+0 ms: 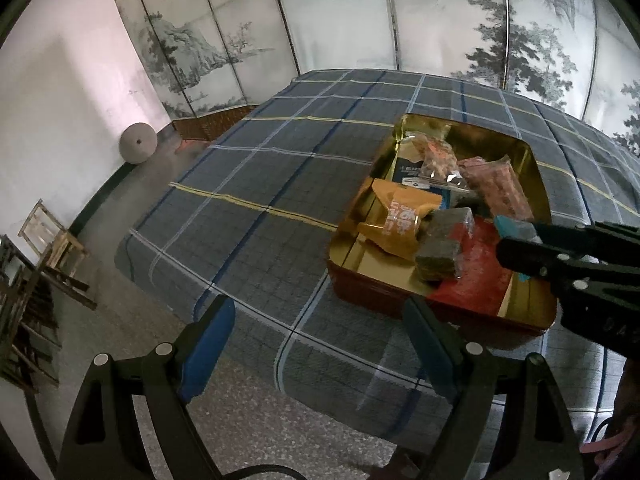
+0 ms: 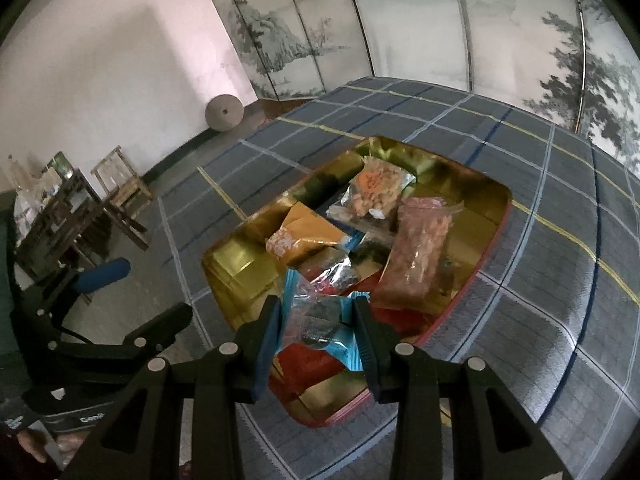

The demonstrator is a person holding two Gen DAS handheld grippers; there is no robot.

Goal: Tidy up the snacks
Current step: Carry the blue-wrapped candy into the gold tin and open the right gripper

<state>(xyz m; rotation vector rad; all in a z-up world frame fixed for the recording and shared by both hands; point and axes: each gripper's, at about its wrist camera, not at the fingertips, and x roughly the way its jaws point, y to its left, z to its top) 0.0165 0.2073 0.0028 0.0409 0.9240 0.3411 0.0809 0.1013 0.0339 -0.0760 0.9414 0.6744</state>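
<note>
Right wrist view: right gripper (image 2: 318, 330) closed on a blue snack packet (image 2: 320, 322), pads pressing its two sides; packet partly clear, with something dark inside, held over the near end of the tin.
Left wrist view: left gripper (image 1: 320, 336) spread wide, nothing between its blue-padded fingers (image 1: 208, 344); positioned over the near edge of the checked cloth, just short of the tin.
Tin (image 1: 532, 168): shallow, rectangular, gold inside and red outside; resting on the checked tablecloth (image 1: 248, 184).
Contents, far end: clear bag of pale nuggets with an orange label (image 2: 374, 194), lying on a dark blue pack.
Contents, right side: long pinkish packet (image 2: 420, 248), lying lengthwise.
Contents, left side: orange sachet (image 1: 400, 220), crumpled, touching a grey-green wrapped block (image 1: 440, 244).
Contents, near end: red packet (image 1: 476, 276) flat on the tin floor, under the block's corner.
Right gripper in left view: black arm (image 1: 576, 268) entering from the right over the tin, blue packet corner visible at its tip.
Surroundings: painted folding screen (image 1: 360, 20) behind the table; round stone disc (image 1: 138, 145) against the wall; wooden chair (image 2: 120, 188) on the floor at left.
</note>
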